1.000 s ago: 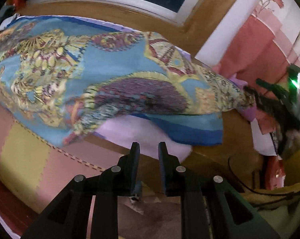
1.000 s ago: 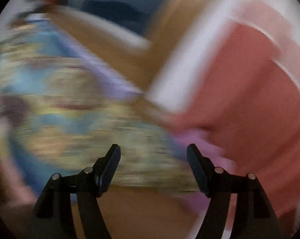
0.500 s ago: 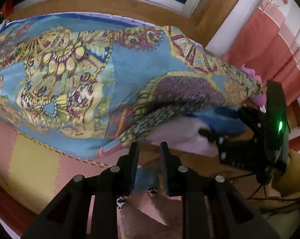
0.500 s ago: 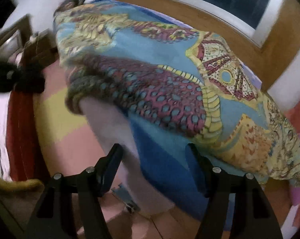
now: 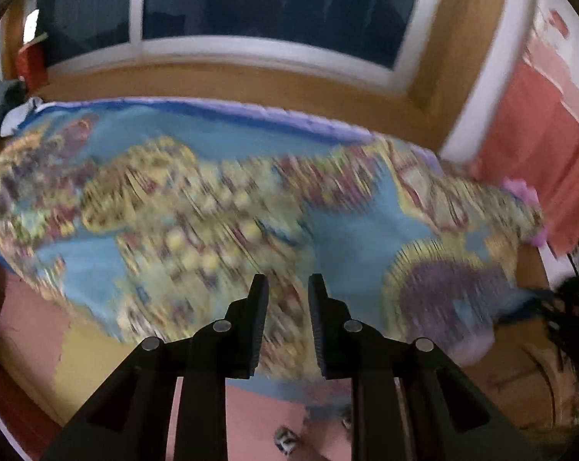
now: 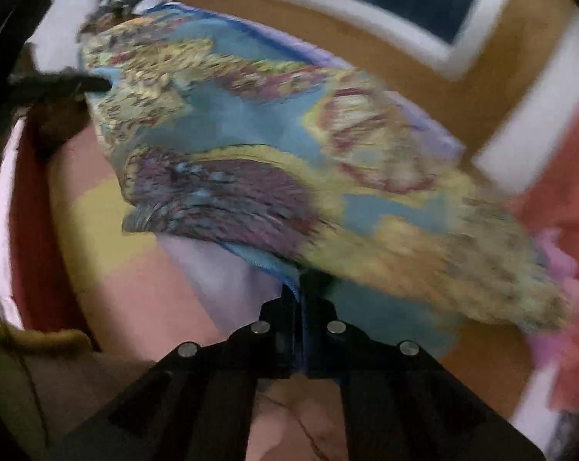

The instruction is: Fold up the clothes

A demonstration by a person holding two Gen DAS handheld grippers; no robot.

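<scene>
Jaws pressed together, the right gripper (image 6: 300, 288) pinches the blue hem of the patterned cloth (image 6: 274, 161). The left gripper (image 5: 288, 299) hovers above the cloth, jaws slightly parted and holding nothing. The cloth drapes over pink-and-yellow foam mats (image 5: 78, 349), below a dark window (image 5: 274, 4) and beside a red curtain (image 5: 535, 153).

A home bedroom: window (image 5: 274, 11), red curtain (image 5: 539, 146), foam floor mats (image 5: 78, 361).

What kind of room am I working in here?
Likely a bedroom at home: a patterned cloth spread out under a dark window, red curtains beside it, and pink-and-yellow foam floor mats.
</scene>
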